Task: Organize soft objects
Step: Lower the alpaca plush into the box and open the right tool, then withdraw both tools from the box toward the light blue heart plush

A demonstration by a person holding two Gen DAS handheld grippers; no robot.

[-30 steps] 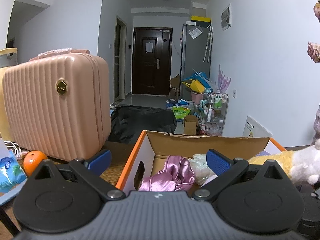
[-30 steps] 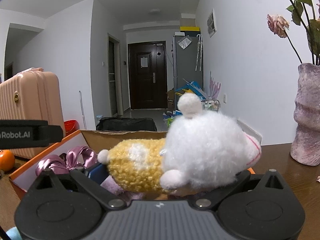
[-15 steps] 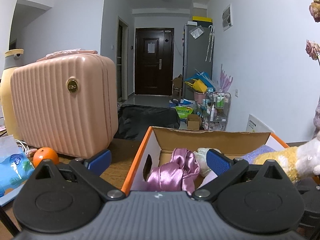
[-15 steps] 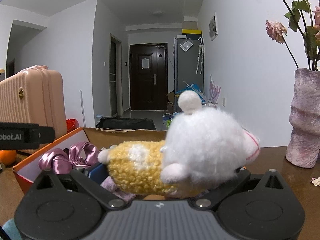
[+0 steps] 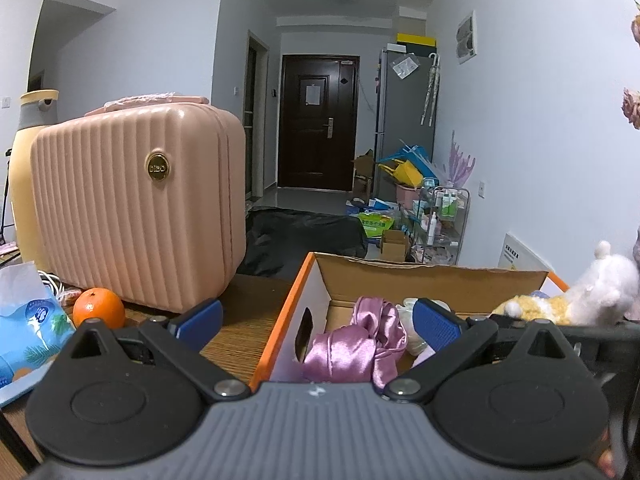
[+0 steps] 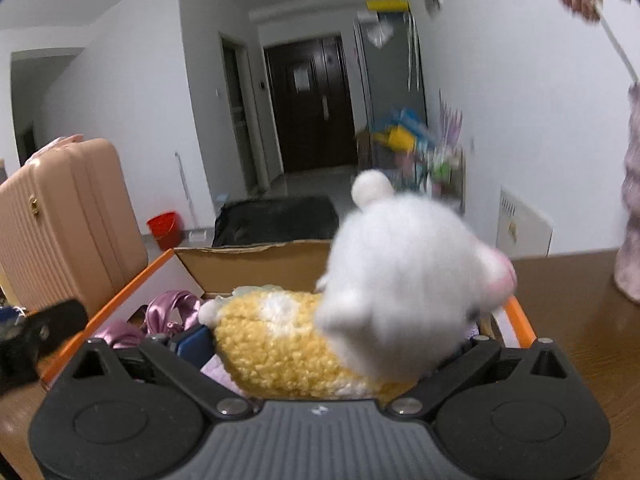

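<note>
The right gripper [image 6: 324, 344] has its blue-padded fingers clamped round a fluffy yellow-and-white plush toy [image 6: 360, 312], held over the orange-edged cardboard box [image 6: 256, 256]. Shiny pink satin cloth [image 6: 168, 312] sits inside on the left. A ribbed pink suitcase [image 6: 64, 220] stands far left.

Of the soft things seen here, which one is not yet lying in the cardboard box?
The white and yellow plush toy: the right gripper holds it above the cardboard box, while the pink satin cloth already lies inside.
</note>
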